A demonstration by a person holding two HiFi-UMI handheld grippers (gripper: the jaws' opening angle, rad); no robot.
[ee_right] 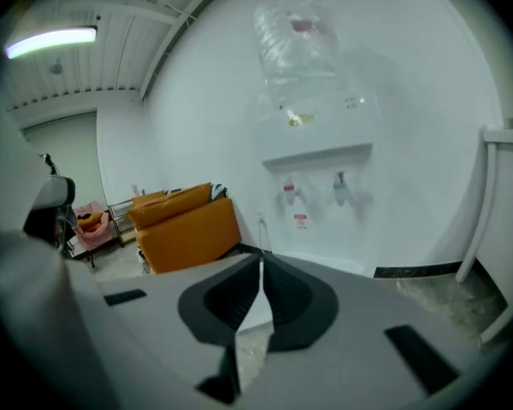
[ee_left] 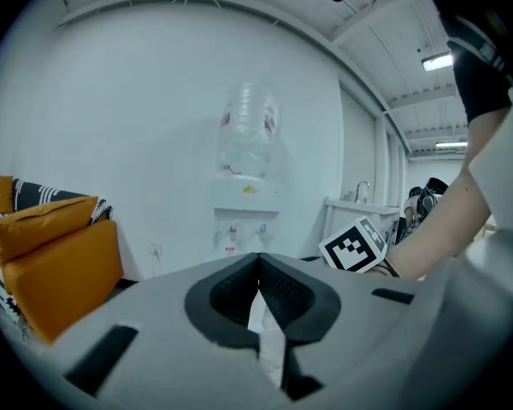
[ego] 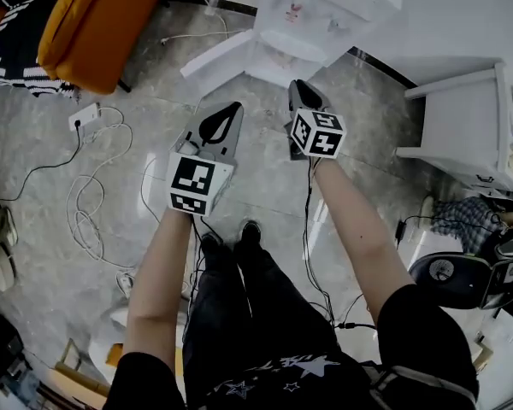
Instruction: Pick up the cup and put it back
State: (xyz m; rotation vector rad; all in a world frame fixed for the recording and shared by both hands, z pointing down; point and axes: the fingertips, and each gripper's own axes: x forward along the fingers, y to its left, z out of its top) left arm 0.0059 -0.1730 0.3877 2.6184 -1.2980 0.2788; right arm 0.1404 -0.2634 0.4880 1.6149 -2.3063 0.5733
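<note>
No cup shows in any view. A white water dispenser (ego: 301,26) stands against the wall ahead, with a clear bottle (ee_left: 250,139) on top and two taps (ee_right: 315,193) below. In the head view, both grippers are held out over the grey floor, pointing toward the dispenser. My left gripper (ego: 232,108) is shut with its dark pads meeting at the tips (ee_left: 258,256) and nothing between them. My right gripper (ego: 300,86) is shut too, its tips (ee_right: 261,260) touching and holding nothing. Its marker cube (ee_left: 354,245) shows in the left gripper view.
An orange sofa (ego: 98,20) with a striped cushion stands at the left. Loose white cables (ego: 92,207) and a power strip (ego: 85,118) lie on the floor. A white table (ego: 466,118) stands at the right. The person's legs and shoes (ego: 231,237) are below.
</note>
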